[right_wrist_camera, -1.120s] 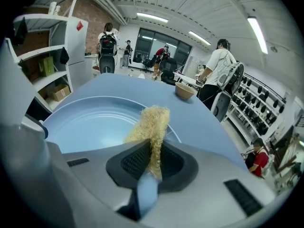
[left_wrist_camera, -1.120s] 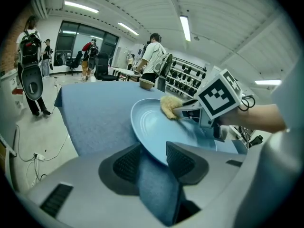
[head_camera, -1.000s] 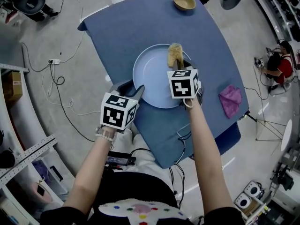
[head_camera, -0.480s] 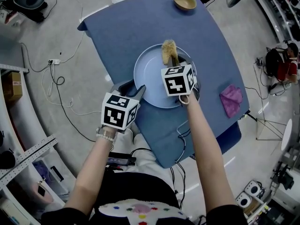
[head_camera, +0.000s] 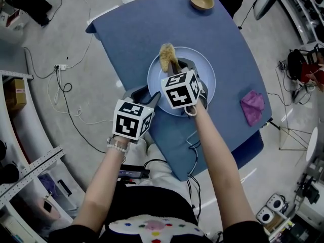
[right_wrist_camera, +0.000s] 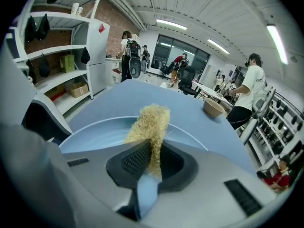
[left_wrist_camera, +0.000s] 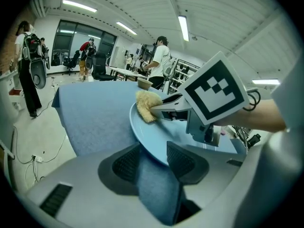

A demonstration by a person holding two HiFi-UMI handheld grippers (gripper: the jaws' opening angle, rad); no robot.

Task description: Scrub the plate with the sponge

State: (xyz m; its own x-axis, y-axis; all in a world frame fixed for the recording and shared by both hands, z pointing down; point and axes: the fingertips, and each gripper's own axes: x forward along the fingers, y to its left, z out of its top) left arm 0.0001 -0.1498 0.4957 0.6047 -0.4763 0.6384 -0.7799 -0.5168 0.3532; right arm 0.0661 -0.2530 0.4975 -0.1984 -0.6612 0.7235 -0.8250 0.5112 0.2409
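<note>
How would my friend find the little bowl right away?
Find the big blue table, with a round pale blue plate near its middle. Look past the plate to the far corner: a small tan bowl stands there alone. It is the only deep, tan dish; the plate is flat, and the crumpled purple cloth lies at the right edge.

- Open lab or workshop hall: bare concrete floor [head_camera: 66, 34] beyond the desk's [head_camera: 131, 29] left edge, strewn with loose cables [head_camera: 64, 87] and a power strip [head_camera: 59, 66].
- Perforated metal framing [head_camera: 30, 166] and a tripod stand [head_camera: 291, 131] stand around the desk.
- Ceiling strip lights [left_wrist_camera: 184, 26], a glass partition [left_wrist_camera: 71, 39] and office chairs [left_wrist_camera: 99, 66].
- Wall shelves [right_wrist_camera: 52, 44], a brick wall [right_wrist_camera: 114, 37] and equipment racks [right_wrist_camera: 278, 118].
- Several people [left_wrist_camera: 161, 61] stand about, one wearing a backpack [left_wrist_camera: 32, 44].
</note>
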